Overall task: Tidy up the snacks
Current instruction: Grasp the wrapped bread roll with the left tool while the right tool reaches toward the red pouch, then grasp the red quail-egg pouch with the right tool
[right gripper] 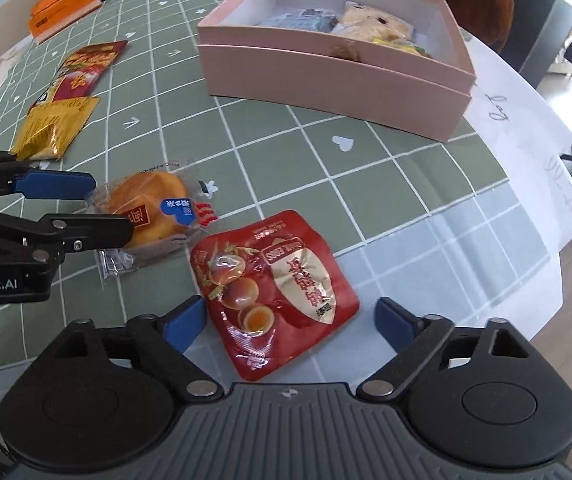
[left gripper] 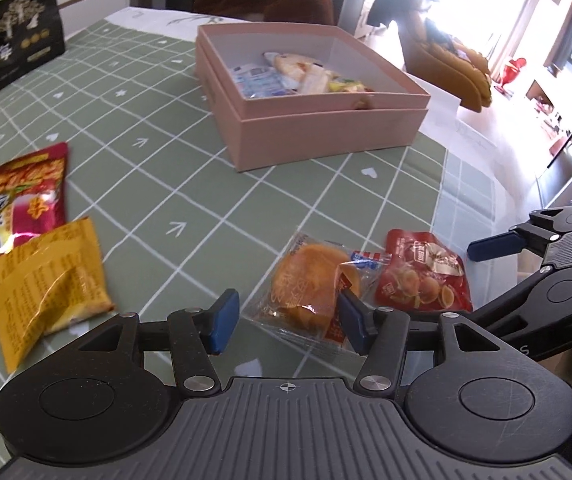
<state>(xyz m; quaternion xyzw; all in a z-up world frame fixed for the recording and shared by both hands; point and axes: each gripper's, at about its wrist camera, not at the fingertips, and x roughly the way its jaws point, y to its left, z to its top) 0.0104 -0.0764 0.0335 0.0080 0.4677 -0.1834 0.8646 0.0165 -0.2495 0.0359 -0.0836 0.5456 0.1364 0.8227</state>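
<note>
Both grippers' fingers open: left gripper (left gripper: 286, 322) straddles the bun (left gripper: 313, 280), right gripper (right gripper: 291, 326) the egg pouch (right gripper: 274, 296). Next: pinch, carry to box (left gripper: 317, 132).

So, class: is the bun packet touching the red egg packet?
Touching. In the right wrist view the bun packet's clear wrapper edge meets the top left corner of the egg packet, with no tablecloth showing between them.

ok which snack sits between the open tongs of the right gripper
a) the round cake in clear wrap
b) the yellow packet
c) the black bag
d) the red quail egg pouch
d, the red quail egg pouch lies flat on the tablecloth between the open tongs of the right gripper, while the wrapped round cake is over by the left gripper.
</note>
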